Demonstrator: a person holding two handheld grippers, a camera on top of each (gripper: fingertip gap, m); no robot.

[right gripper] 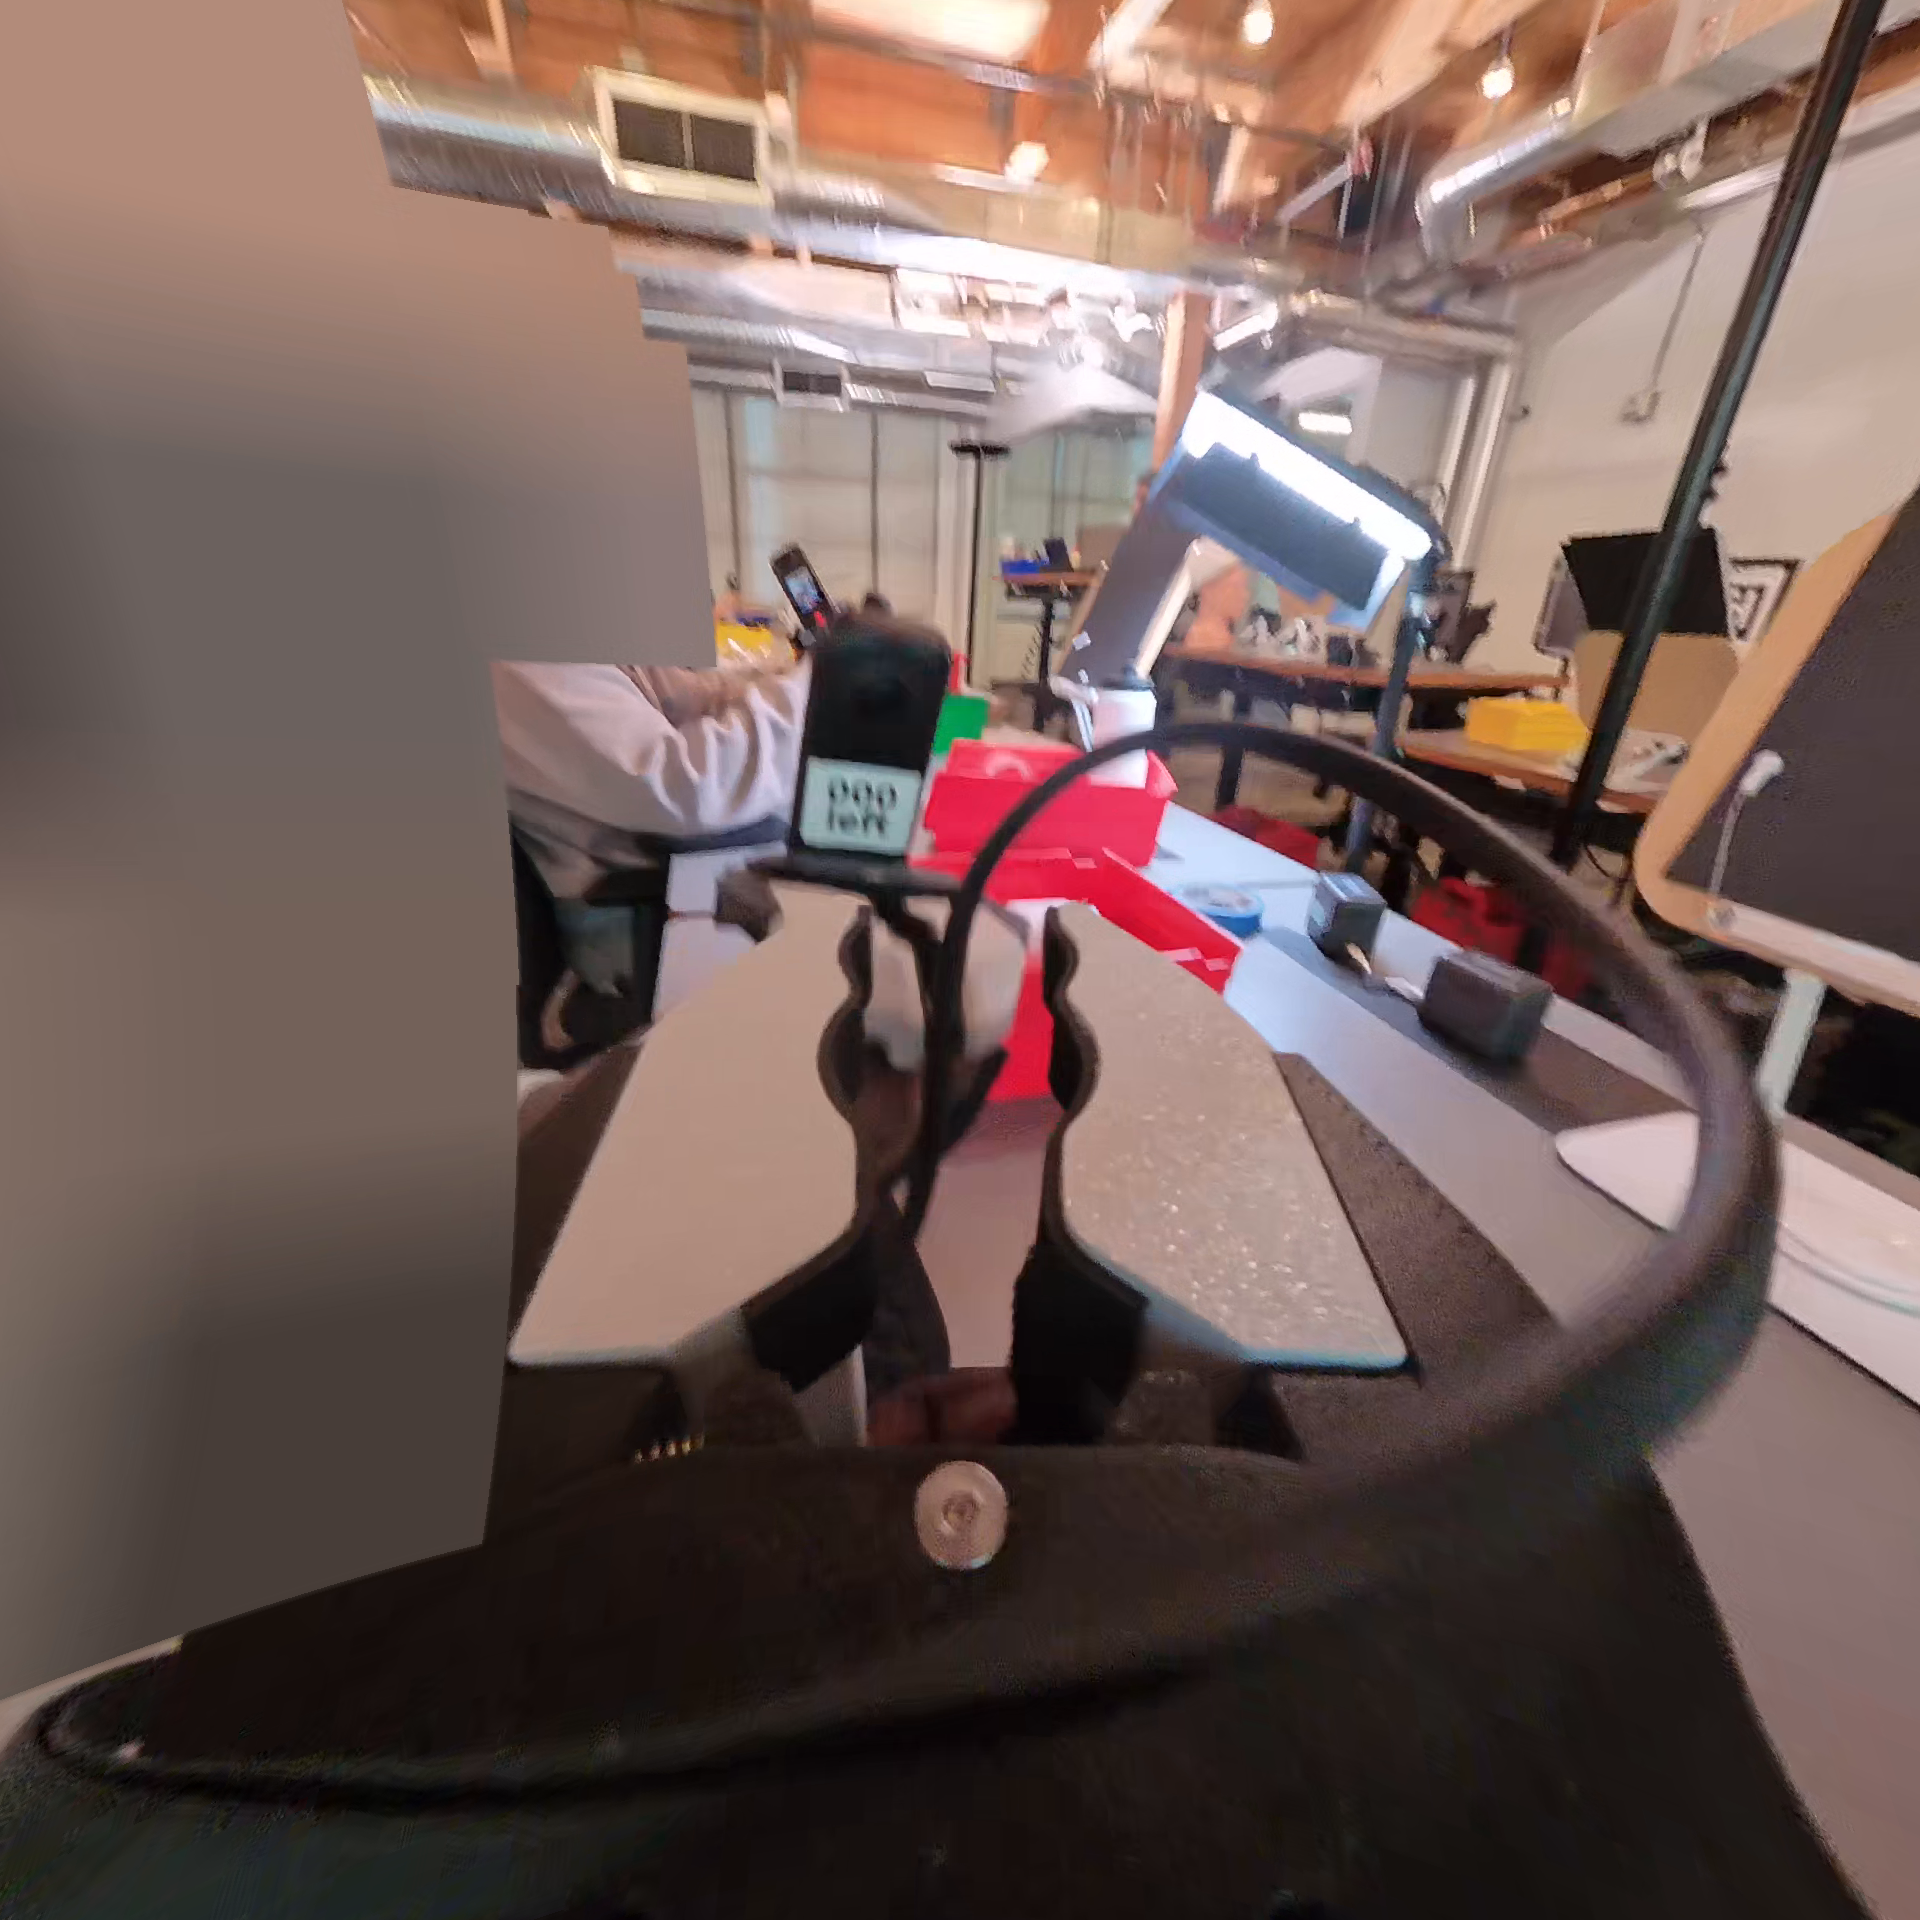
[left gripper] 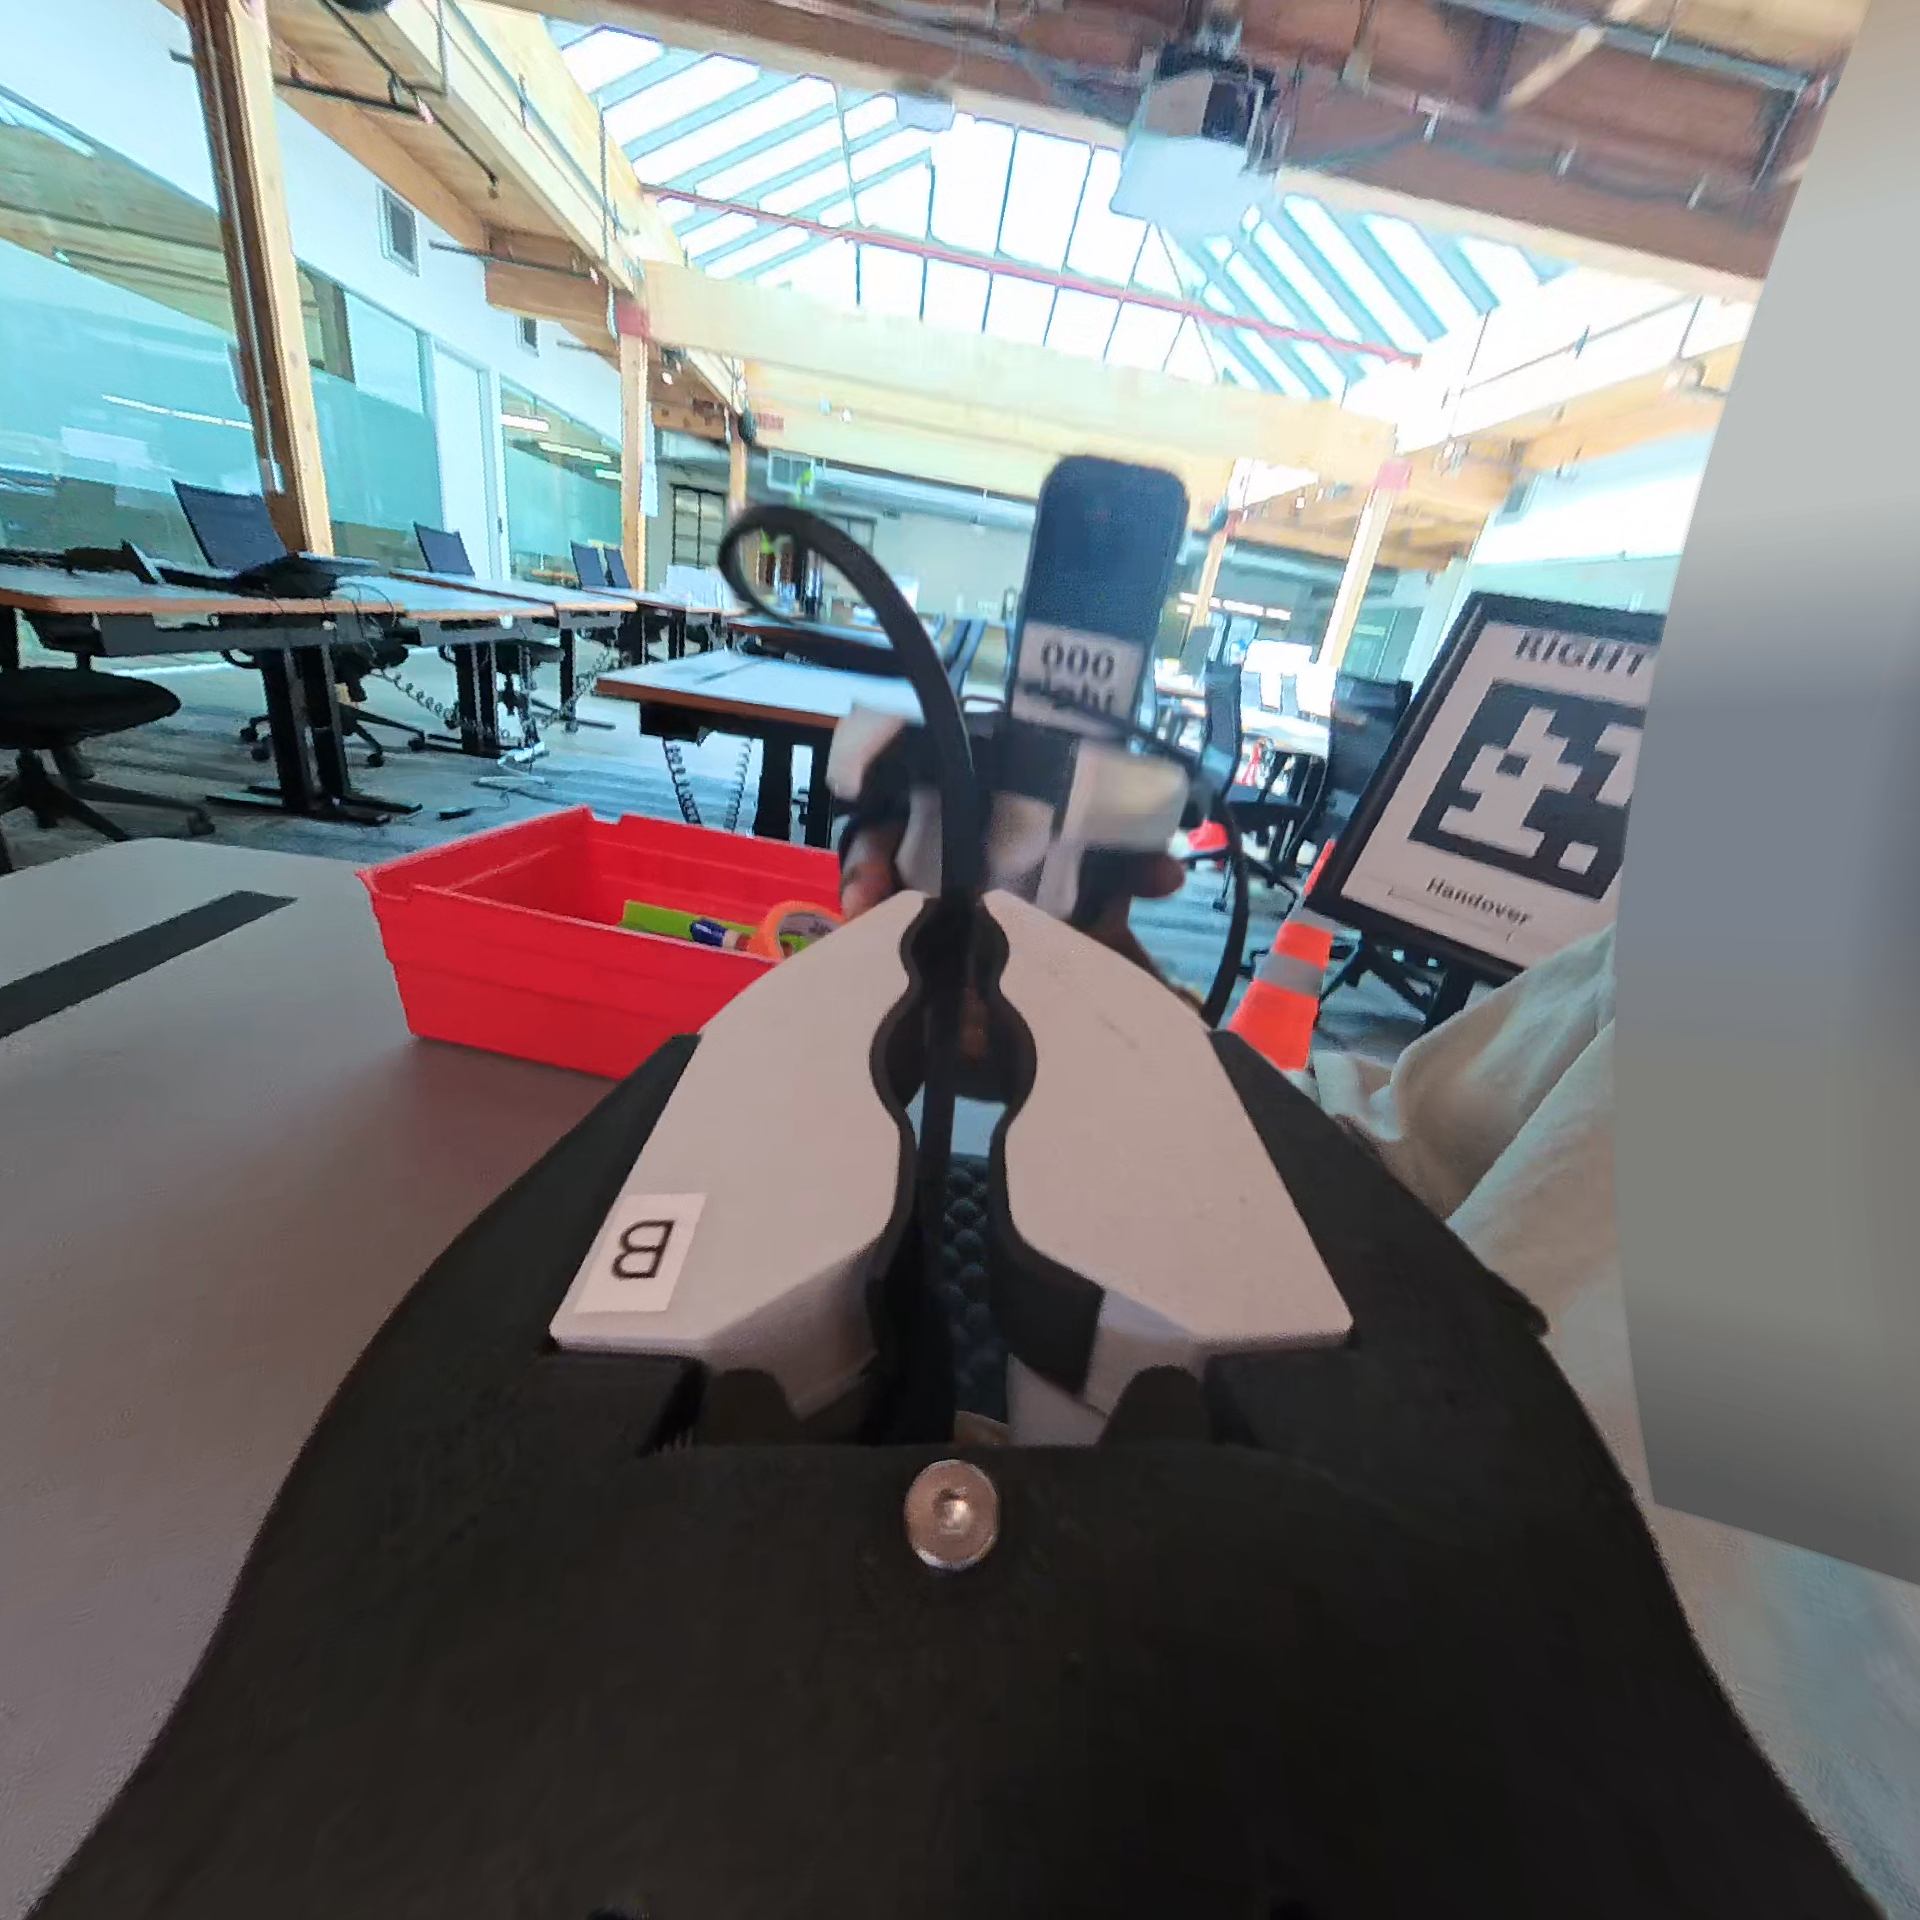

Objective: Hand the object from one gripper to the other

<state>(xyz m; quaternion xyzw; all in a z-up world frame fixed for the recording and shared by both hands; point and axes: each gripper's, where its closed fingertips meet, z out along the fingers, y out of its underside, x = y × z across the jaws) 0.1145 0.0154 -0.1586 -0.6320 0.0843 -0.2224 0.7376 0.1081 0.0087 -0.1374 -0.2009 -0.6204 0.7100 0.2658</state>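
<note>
A long black flexible strap (left gripper: pixel 940 727) is clamped between the shut white fingers of my left gripper (left gripper: pixel 951 906). It rises from the tips and curls over to the left. My right gripper (left gripper: pixel 997 821) faces it just beyond, with its fingers apart on either side of the strap. In the right wrist view, my right gripper (right gripper: pixel 961 920) is open. The strap (right gripper: pixel 940 1039) runs down between its fingers without being pinched, then loops wide to the right. The left gripper (right gripper: pixel 914 966) sits tip to tip behind it.
A red bin (left gripper: pixel 540 935) with markers stands on the grey table (left gripper: pixel 208 1143). An orange cone (left gripper: pixel 1288 987) and a marker board (left gripper: pixel 1507 779) are at the right. The right wrist view shows red bins (right gripper: pixel 1049 810), a tape roll (right gripper: pixel 1226 899), two dark blocks (right gripper: pixel 1486 1003) and a seated person (right gripper: pixel 644 748).
</note>
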